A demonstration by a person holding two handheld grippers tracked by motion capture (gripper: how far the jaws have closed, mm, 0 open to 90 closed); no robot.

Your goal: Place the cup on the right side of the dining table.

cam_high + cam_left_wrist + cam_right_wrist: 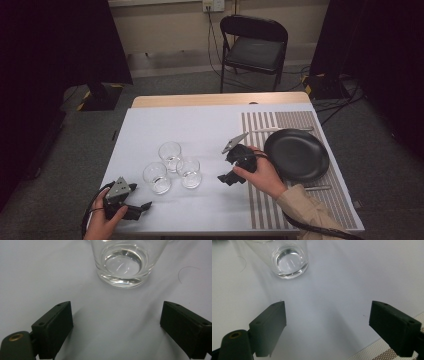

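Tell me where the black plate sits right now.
In the high view the black plate lies on the striped placemat at the table's right side, just beyond the right tongs, across from the three glasses.

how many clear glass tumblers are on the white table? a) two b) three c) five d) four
b: the high view shows three clear glass tumblers clustered on the white table: one farthest from the person, one at the near left and one at the near right.
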